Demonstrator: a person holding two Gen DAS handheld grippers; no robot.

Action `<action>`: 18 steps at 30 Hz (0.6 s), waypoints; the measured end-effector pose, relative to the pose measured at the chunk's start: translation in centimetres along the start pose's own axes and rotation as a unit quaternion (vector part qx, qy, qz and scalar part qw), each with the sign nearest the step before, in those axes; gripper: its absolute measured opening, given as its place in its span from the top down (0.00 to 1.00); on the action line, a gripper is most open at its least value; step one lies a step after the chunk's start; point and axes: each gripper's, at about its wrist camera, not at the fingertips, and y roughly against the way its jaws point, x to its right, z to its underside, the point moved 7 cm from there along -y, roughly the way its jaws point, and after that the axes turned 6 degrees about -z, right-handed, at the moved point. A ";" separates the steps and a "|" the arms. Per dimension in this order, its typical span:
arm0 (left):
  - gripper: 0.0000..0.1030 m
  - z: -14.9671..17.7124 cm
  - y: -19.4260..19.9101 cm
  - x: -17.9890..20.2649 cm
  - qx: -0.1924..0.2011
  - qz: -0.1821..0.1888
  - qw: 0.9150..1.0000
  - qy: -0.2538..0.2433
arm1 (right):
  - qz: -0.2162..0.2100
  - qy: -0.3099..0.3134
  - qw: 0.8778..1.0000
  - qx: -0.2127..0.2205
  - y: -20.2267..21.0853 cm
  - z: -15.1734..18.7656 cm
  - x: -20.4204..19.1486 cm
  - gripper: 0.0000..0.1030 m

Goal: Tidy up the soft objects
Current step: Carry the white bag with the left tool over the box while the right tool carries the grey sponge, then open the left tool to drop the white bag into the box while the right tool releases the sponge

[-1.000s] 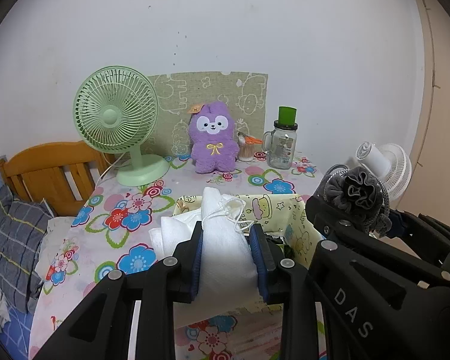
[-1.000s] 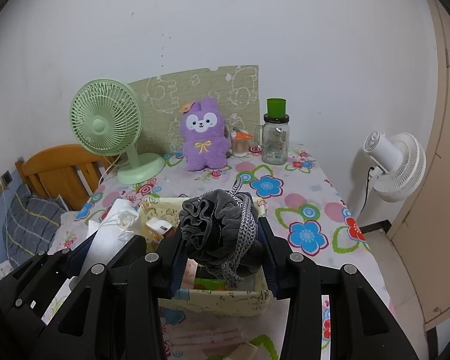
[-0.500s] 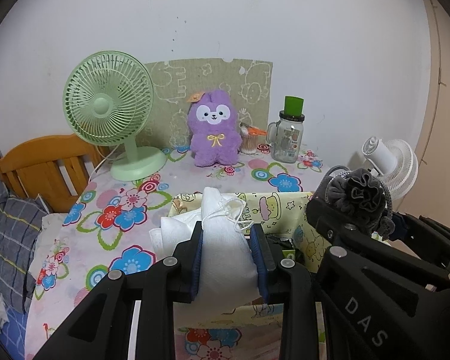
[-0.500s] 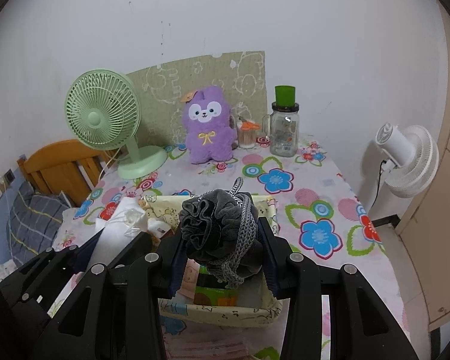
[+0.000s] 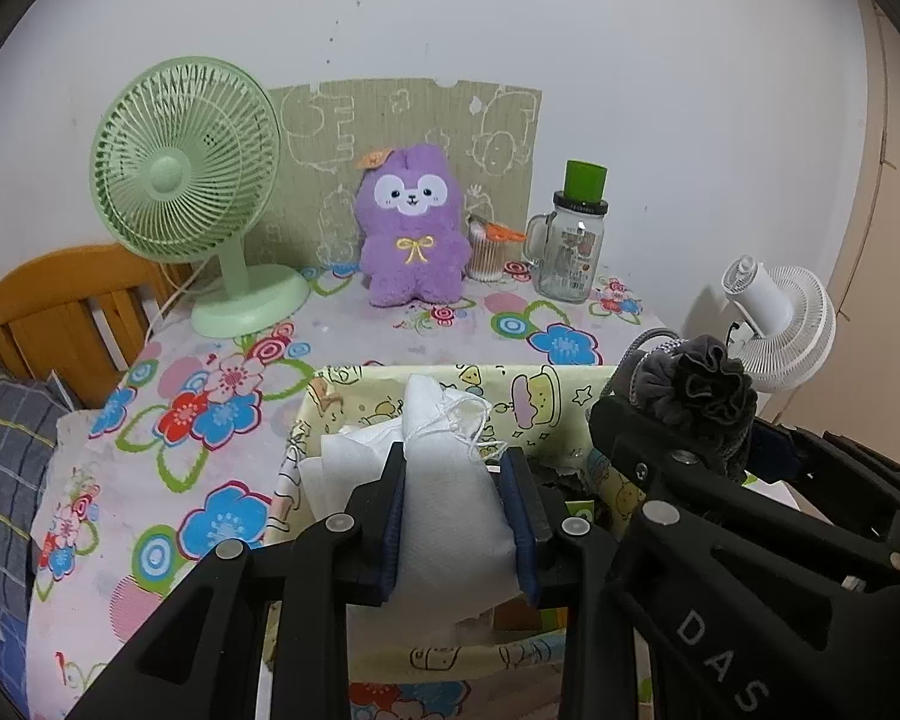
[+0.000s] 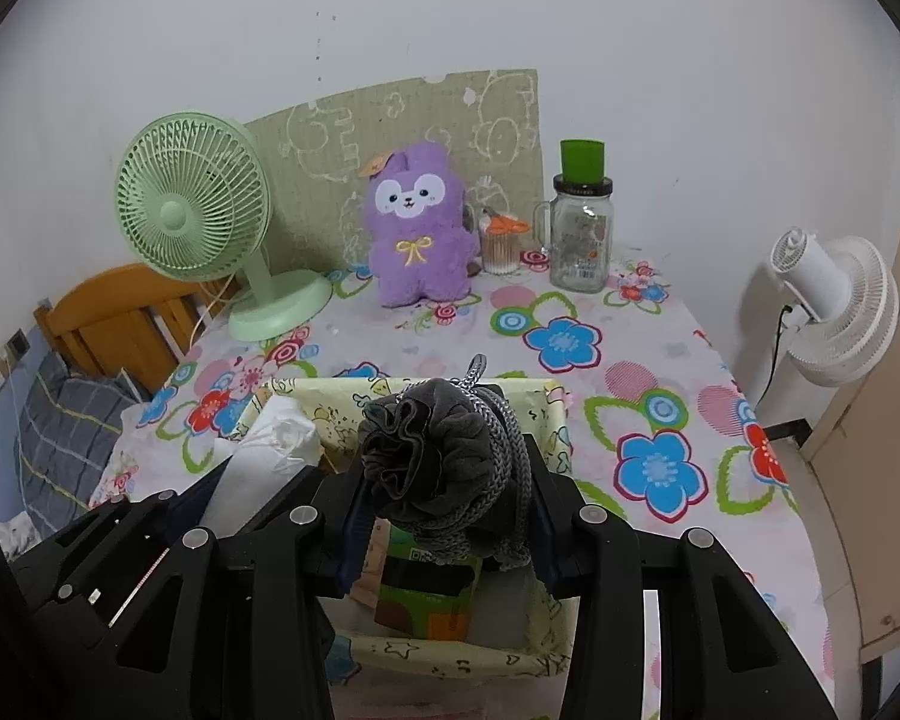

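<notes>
While clamped, pouch (image 5: 450, 516) above basket (image 5: 528, 396)

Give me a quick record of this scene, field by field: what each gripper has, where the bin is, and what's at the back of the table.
left gripper: shut on white pouch
right gripper: shut on grey scrunchie
bin: yellow print fabric, below both grippers, on the flowered table
bin contents: a green box, partly hidden
back of table: green fan, purple plush, glass jar

The left black plastic gripper (image 5: 457, 516) and right black plastic gripper (image 6: 447, 507) are showing blue pads, round silver screws and white letters.
</notes>
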 end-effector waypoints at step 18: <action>0.65 1.8 -4.6 0.3 -0.060 0.025 0.998 0.008 | 0.000 -0.009 0.999 -0.044 -4.1 1.6 1.1 0.55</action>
